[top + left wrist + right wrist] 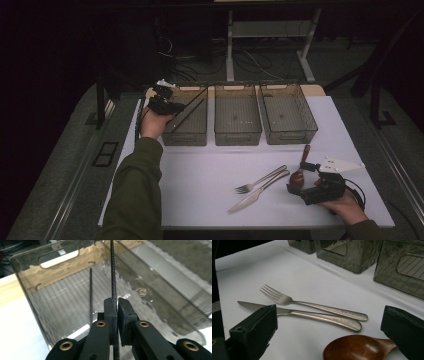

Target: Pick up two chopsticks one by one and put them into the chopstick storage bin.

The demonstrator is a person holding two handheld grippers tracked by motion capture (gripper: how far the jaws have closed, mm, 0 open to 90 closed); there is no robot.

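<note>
Right claw [299,189] at near right of table [200,200], released, jaws spread wide either side of wooden spoon [300,172]; spoon bowl sits between the jaws in right gripper view, not touched as far as visible. Just left of spoon: knife [257,192] and fork [261,179] lying side by side on the table, handles toward spoon, close together, possibly touching at handles. Farther back, three clear bins in a row: left bin [186,131], middle bin [237,120], right bin [290,120]. Left claw [172,106] up at left bin, clenched on a thin black chopstick [113,282], which runs from the jaws out over the bin. Second chopstick [91,295] lies slanted inside the left bin, apart from the gripped one. Middle and right bins hold no cutlery.
</note>
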